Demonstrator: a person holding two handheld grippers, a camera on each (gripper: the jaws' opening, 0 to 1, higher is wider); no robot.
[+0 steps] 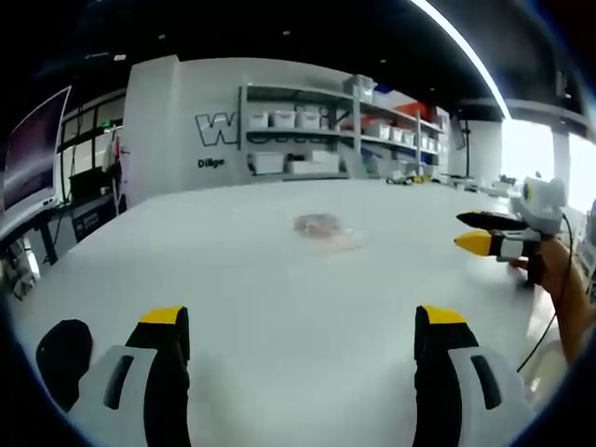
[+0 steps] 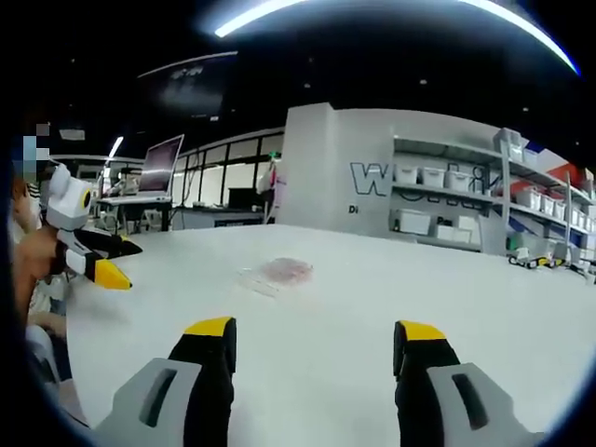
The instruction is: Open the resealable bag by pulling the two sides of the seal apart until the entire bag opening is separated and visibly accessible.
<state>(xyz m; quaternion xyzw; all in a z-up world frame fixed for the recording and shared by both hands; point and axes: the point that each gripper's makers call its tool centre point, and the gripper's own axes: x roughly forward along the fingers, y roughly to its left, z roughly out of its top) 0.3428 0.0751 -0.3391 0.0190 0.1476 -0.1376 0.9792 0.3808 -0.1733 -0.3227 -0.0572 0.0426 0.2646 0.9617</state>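
A small clear plastic resealable bag [image 1: 323, 228] with something pinkish inside lies flat on the broad white table [image 1: 279, 298], just above the middle of the left gripper view; in the right gripper view the same bag [image 2: 277, 273] sits a little left of centre, again on the bare white tabletop [image 2: 326, 345] (whether its seal is closed is too small and blurred to tell). Nothing touches the bag. At the bottom of the left gripper view the left gripper [image 1: 304, 331] rises with its two black, yellow-tipped jaws spread wide, well short of the bag and holding nothing. The right gripper [image 1: 477, 232] enters that view at the right edge, held in a person's hand [image 1: 556, 265], its yellow-tipped jaws pointing left and standing apart. In the right gripper view the right gripper [image 2: 316, 337] likewise shows its jaws spread wide with only table between them, and the left gripper [image 2: 119, 263] appears at the left edge, jaws parted and pointing right. Behind the table stands a white wall with large dark lettering [image 2: 372, 177] and grey shelving holding white bins [image 1: 298, 140]; a monitor [image 2: 160, 166] sits at the upper left of the right gripper view.
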